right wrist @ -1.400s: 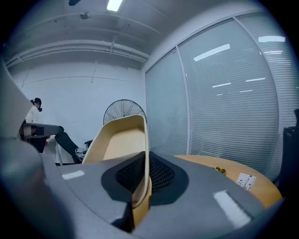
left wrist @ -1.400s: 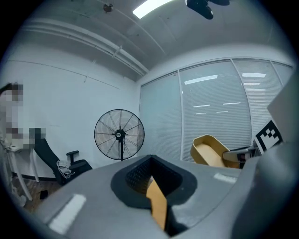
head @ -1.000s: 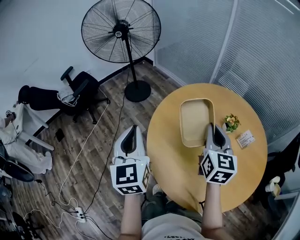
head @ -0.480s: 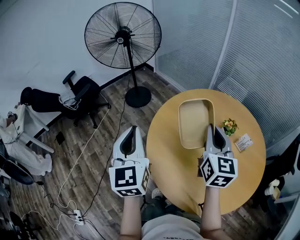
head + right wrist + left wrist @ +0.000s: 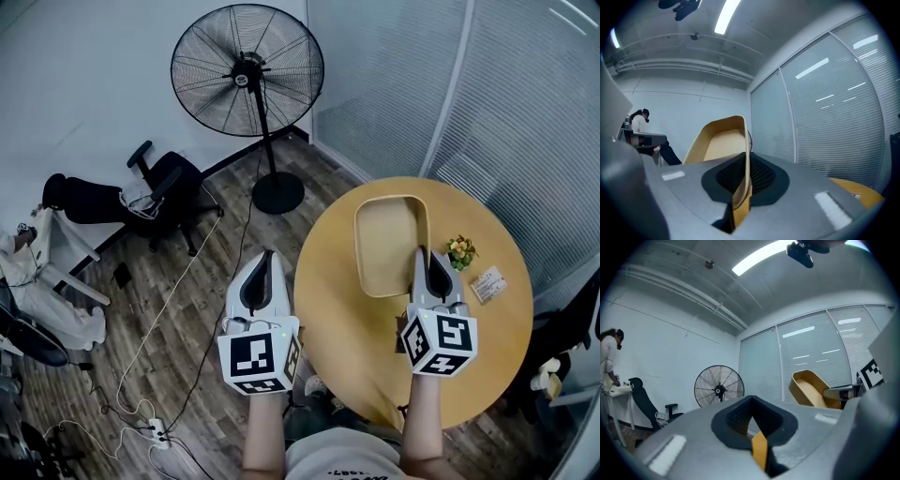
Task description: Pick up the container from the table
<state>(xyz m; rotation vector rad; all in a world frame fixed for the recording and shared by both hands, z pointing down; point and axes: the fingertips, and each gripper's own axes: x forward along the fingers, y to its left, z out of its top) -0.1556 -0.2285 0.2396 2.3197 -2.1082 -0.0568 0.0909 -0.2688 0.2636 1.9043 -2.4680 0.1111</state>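
The container [image 5: 389,244] is a shallow tan wooden tray with rounded corners, seen over the far half of the round table [image 5: 347,328]. My right gripper [image 5: 429,264] is shut on its near right rim. In the right gripper view the thin rim [image 5: 746,154] runs between the closed jaws and the container [image 5: 723,140] stands tilted up in front of them, off the table. My left gripper [image 5: 261,267] hangs left of the table over the floor, shut with nothing in it. From the left gripper [image 5: 751,411] view, the container [image 5: 811,389] shows at the right.
A small potted plant [image 5: 461,248] and a printed card [image 5: 490,282] sit on the table right of the container. A standing fan [image 5: 248,70] and an office chair [image 5: 164,187] are on the wooden floor at left, with cables [image 5: 150,356]. Blinds on glass walls [image 5: 525,112] lie beyond.
The container, held in the right gripper, has shifted slightly and looks a little larger in the head view. The left gripper has stayed where it was.
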